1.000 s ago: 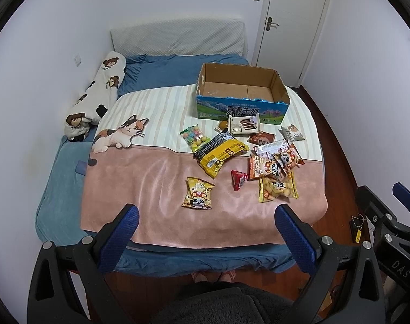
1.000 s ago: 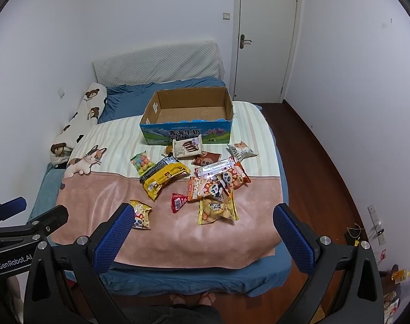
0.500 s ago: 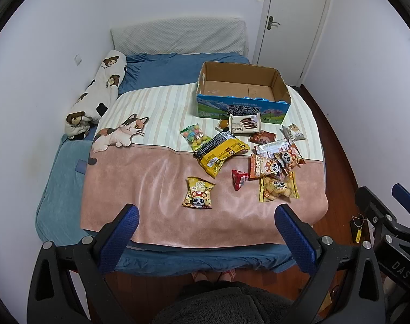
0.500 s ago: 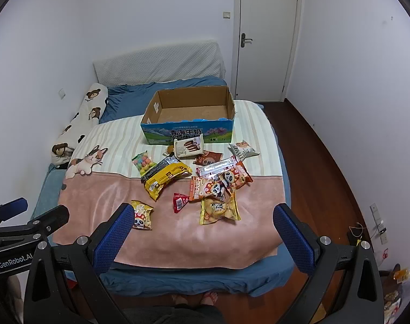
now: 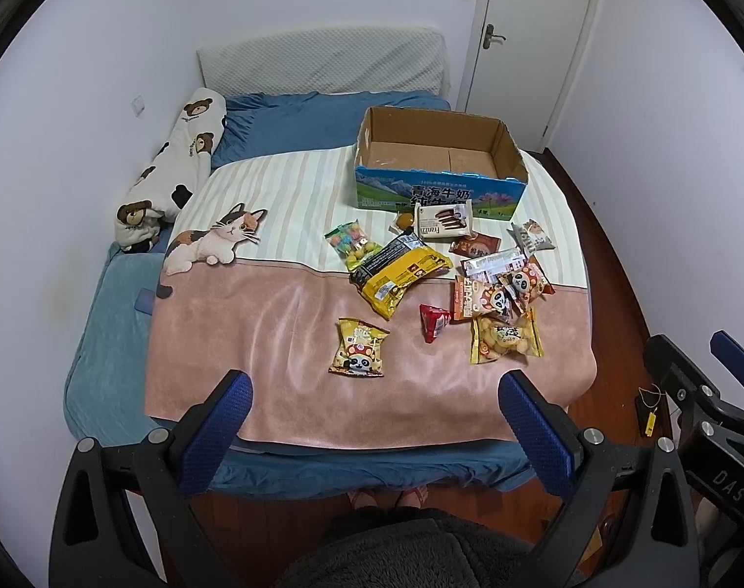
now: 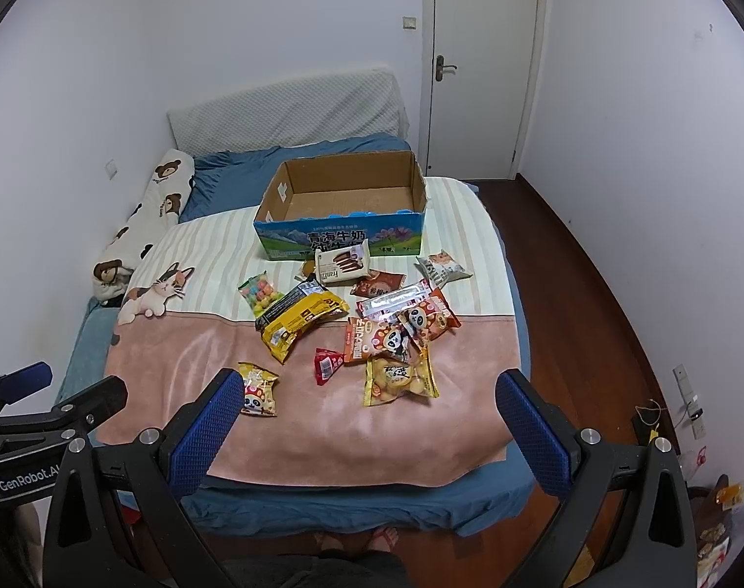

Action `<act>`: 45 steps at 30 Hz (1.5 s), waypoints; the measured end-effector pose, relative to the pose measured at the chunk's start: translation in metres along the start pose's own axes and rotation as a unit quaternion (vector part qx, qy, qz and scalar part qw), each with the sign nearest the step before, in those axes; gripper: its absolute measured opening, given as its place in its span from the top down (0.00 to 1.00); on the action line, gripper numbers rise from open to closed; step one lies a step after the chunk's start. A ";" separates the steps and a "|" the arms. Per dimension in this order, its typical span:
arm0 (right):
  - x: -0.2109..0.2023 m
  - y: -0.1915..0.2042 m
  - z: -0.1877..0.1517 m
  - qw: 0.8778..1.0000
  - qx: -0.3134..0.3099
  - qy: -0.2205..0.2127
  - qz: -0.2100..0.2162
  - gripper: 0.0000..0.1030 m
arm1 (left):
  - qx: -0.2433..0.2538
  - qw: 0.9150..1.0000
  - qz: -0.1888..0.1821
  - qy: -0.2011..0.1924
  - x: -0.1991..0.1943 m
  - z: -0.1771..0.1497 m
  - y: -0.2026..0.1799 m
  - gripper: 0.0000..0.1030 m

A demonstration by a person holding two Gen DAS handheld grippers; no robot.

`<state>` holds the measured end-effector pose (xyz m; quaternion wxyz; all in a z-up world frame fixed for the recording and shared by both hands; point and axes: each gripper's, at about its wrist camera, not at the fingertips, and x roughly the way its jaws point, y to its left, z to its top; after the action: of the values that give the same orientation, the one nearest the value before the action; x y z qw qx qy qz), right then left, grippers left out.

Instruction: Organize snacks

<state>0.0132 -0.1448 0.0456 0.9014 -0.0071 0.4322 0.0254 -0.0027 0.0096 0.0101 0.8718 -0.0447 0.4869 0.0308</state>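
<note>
Several snack packets lie scattered on the bed blanket: a yellow panda packet, a big yellow-black bag, a red triangle packet, a yellow biscuit bag and a white wafer pack. An open, empty cardboard box stands behind them; it also shows in the right wrist view. My left gripper is open and empty, held at the foot of the bed. My right gripper is open and empty, also short of the snacks.
A bear-print pillow lies along the left wall. A closed white door stands at the back right. Wooden floor runs along the bed's right side. The person's feet are at the bed's foot.
Both views have crept slightly nearer to the bed. Both grippers stay open and no snack has moved.
</note>
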 end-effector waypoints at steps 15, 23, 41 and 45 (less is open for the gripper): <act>0.159 -0.050 0.002 0.979 0.152 0.126 0.044 0.00 | 0.128 0.989 0.074 0.017 0.151 0.059 0.006 0.00; 0.311 -0.076 -0.016 0.928 0.255 0.250 0.103 0.00 | 0.194 0.969 0.085 0.125 0.284 0.100 -0.026 0.00; 0.489 -0.073 -0.019 0.846 0.355 0.376 0.127 0.01 | 0.317 0.897 -0.033 0.306 0.474 0.119 -0.092 0.00; 0.502 -0.079 -0.017 0.820 0.414 0.380 0.110 0.03 | 0.292 0.909 -0.039 0.296 0.474 0.116 -0.085 0.08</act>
<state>0.3179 -0.2047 -0.3570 0.5751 0.4053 0.7080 -0.0615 0.3516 -0.0572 -0.3289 0.6626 0.1856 0.7075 -0.1612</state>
